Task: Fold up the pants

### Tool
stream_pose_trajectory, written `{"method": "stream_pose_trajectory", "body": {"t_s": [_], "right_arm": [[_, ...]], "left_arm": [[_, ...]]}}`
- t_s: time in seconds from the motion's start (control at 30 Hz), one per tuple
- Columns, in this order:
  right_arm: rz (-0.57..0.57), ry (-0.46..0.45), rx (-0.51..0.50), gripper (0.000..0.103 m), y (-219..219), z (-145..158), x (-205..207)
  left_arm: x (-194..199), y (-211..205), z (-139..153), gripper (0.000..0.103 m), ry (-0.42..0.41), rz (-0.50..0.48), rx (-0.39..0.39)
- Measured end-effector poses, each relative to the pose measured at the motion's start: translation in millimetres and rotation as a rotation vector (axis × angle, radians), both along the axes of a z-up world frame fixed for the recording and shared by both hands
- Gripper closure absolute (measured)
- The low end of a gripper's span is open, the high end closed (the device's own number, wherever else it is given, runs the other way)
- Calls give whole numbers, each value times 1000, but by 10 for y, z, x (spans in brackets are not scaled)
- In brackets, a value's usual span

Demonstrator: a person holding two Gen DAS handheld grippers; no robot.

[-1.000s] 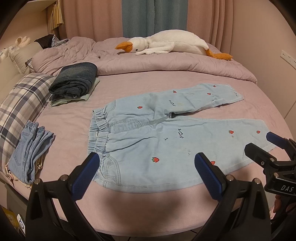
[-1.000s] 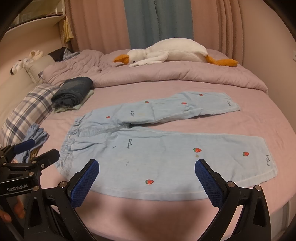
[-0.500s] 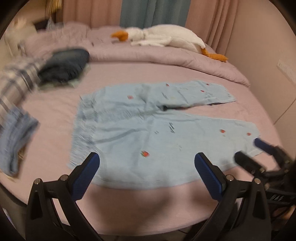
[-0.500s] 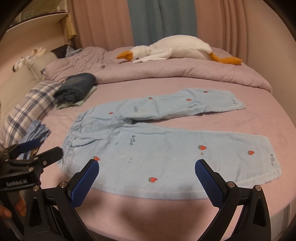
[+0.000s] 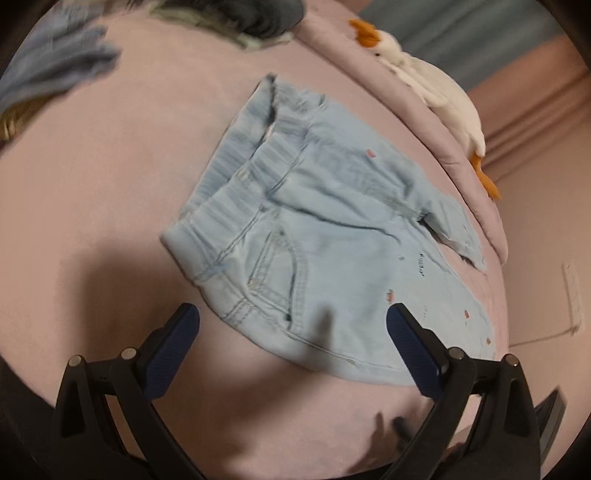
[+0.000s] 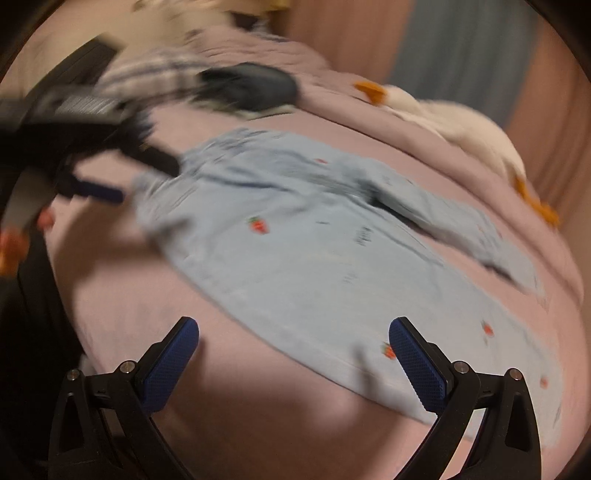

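Observation:
Light blue denim pants (image 5: 332,243) with small strawberry prints lie spread flat on the pink bed (image 5: 110,177), the two legs splayed apart. My left gripper (image 5: 295,341) is open and empty, hovering close above the waistband and pocket end. My right gripper (image 6: 293,354) is open and empty, low over the near edge of the near leg (image 6: 314,273). The left gripper (image 6: 110,173) also shows in the blurred right wrist view, by the waistband.
A folded dark pile of clothes (image 5: 255,18) and a bundle of blue jeans (image 5: 55,66) lie at the head side. A white plush goose (image 5: 432,88) lies on the duvet (image 5: 417,122). A plaid pillow (image 6: 147,72) sits beyond the waistband.
Both grippers have dropped toward the bed and tilted. The left one has swung over the waistband end and the right one has come close to the near leg. The pants have not moved.

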State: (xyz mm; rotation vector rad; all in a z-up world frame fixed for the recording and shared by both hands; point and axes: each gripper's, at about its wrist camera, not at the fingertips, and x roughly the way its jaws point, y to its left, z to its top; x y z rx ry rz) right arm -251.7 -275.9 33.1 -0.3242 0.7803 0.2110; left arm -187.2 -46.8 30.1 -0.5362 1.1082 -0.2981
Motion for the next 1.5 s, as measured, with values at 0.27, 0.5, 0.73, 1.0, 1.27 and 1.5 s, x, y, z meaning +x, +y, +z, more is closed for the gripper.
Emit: {"method": "stream_pose_trajectory", "body": {"t_s": [0.27,0.5,0.73,1.0,1.27,1.5], "right_arm": [[116,-46,-100,60,210,-191,176],[163,-42,-111,88,325,-73,160],[172,26,-67,86,351,-178,73],[175,87,221,75,-93,243,218],[114,242,133,52,-11,-160,583],[140,228,187,52,-403,179,1021]], "left_arm": [[326,-19,-50,77,-54,32,24],[178,264,-68,89,-72,22,-32],[138,242,-79,78,-44,-39,90],[-4,276,382,37,-270,-104,303],[263,-455,-132,36,-210,-419,424],[777,-383,264,32,-311,-466,342]]}}
